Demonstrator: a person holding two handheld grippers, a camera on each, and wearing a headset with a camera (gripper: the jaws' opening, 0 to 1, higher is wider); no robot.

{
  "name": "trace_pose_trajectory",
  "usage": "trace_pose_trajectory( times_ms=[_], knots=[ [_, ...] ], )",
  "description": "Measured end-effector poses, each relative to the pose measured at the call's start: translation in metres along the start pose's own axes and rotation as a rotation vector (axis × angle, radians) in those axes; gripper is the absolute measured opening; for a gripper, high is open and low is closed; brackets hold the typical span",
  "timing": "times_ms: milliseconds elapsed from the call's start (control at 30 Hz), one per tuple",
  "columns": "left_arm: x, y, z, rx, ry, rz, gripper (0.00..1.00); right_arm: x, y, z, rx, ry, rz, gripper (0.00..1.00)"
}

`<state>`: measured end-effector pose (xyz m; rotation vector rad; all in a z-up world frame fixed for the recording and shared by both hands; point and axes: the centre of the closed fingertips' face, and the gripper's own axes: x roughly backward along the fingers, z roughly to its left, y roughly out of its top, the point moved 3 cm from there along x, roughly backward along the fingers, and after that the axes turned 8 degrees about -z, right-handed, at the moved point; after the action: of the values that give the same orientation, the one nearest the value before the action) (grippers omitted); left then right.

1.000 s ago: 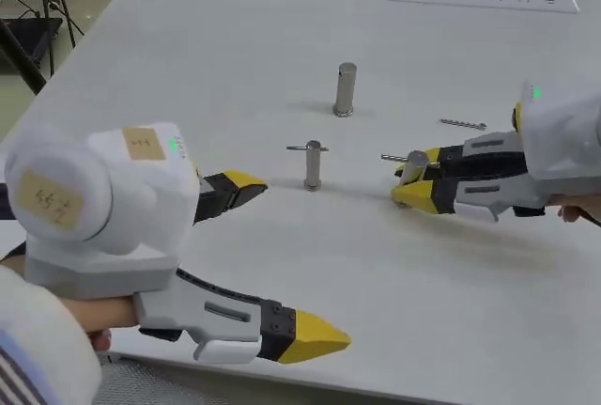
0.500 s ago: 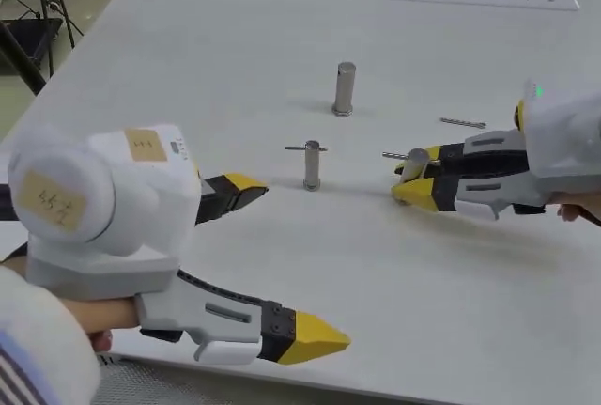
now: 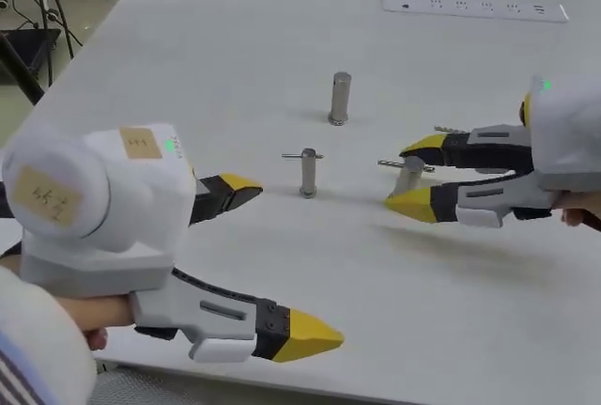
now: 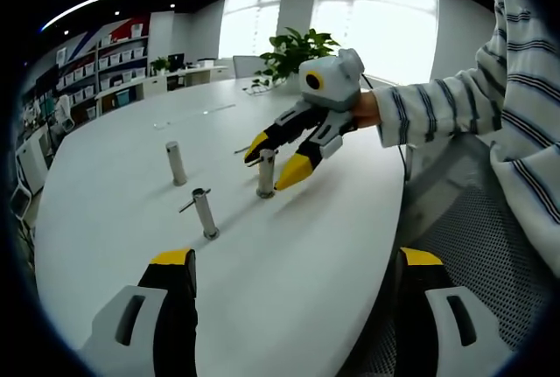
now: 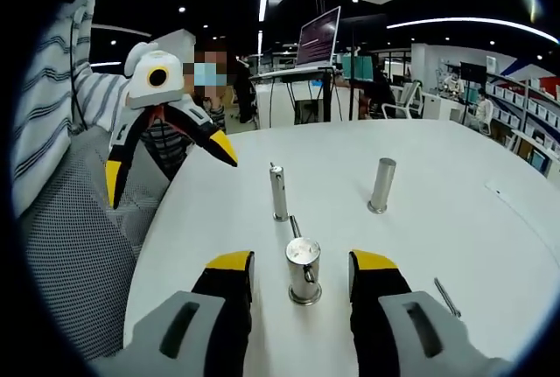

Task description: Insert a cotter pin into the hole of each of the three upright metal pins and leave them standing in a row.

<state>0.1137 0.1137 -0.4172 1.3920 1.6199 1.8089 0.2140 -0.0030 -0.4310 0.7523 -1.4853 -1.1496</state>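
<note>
Power strip at table's far edge; loose cotter beside right gripper. Its jaws, earlier clamped, now stand apart around a pin (cotter fitted); left gripper spread.

Head view high above the table; gripper views low, face to face across the pins.

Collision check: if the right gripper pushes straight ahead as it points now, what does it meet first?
The nearest metal pin, standing between the open jaws of the right gripper; pushing on would likely run it into the gripper's throat. The middle metal pin stands further on, slightly left.
</note>
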Motion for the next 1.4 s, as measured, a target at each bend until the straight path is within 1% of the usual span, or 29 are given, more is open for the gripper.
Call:
trace_pose_trajectory(
  times_ms=[33,133,167,267,367,500,567,633,700,833,967,1033,1100,1167,1267,1333,1400],
  knots=[
    [0.0,0.0,0.0,0.0,0.001,0.0,0.93,0.002,0.002,0.001,0.003,-0.006,-0.004,0.45],
    [0.002,0.003,0.003,-0.002,0.006,-0.006,0.94,0.012,0.01,0.006,-0.022,-0.025,-0.012,0.52],
    [0.003,0.005,0.004,0.0,0.008,-0.012,0.94,0.015,0.012,0.007,-0.025,-0.032,-0.013,0.55],
    [0.004,0.01,0.007,0.009,0.015,-0.034,0.94,0.025,0.019,0.012,-0.041,-0.053,-0.019,0.68],
    [0.006,0.016,0.011,0.016,0.022,-0.057,0.94,0.036,0.025,0.017,-0.06,-0.077,-0.029,0.75],
    [0.008,0.022,0.014,0.021,0.027,-0.075,0.94,0.048,0.029,0.023,-0.093,-0.102,-0.047,0.78],
    [0.009,0.025,0.015,0.025,0.029,-0.084,0.94,0.055,0.03,0.026,-0.113,-0.121,-0.048,0.84],
    [0.01,0.027,0.016,0.029,0.03,-0.091,0.94,0.06,0.03,0.027,-0.129,-0.141,-0.051,0.87],
    [0.011,0.029,0.017,0.035,0.032,-0.101,0.94,0.065,0.029,0.028,-0.157,-0.153,-0.055,0.88],
    [0.013,0.032,0.02,0.043,0.038,-0.113,0.94,0.075,0.022,0.028,-0.216,-0.206,-0.039,0.91],
    [0.013,0.034,0.024,0.048,0.043,-0.119,0.94,0.084,0.014,0.027,-0.279,-0.25,-0.039,0.95],
    [0.013,0.035,0.027,0.048,0.047,-0.117,0.94,0.09,0.012,0.026,-0.328,-0.286,-0.064,0.97],
    [0.013,0.036,0.03,0.047,0.048,-0.117,0.94,0.095,0.011,0.025,-0.366,-0.31,-0.086,0.98],
    [0.012,0.038,0.032,0.047,0.049,-0.12,0.94,0.1,0.009,0.025,-0.379,-0.324,-0.089,0.98],
    [0.011,0.043,0.037,0.041,0.05,-0.127,0.94,0.108,0.004,0.026,-0.411,-0.363,-0.082,0.98],
    [0.009,0.046,0.04,0.039,0.049,-0.129,0.94,0.116,0.0,0.023,-0.43,-0.384,-0.089,0.98],
    [0.008,0.049,0.043,0.031,0.048,-0.131,0.94,0.12,-0.003,0.024,-0.444,-0.4,-0.09,0.98]
  ],
)
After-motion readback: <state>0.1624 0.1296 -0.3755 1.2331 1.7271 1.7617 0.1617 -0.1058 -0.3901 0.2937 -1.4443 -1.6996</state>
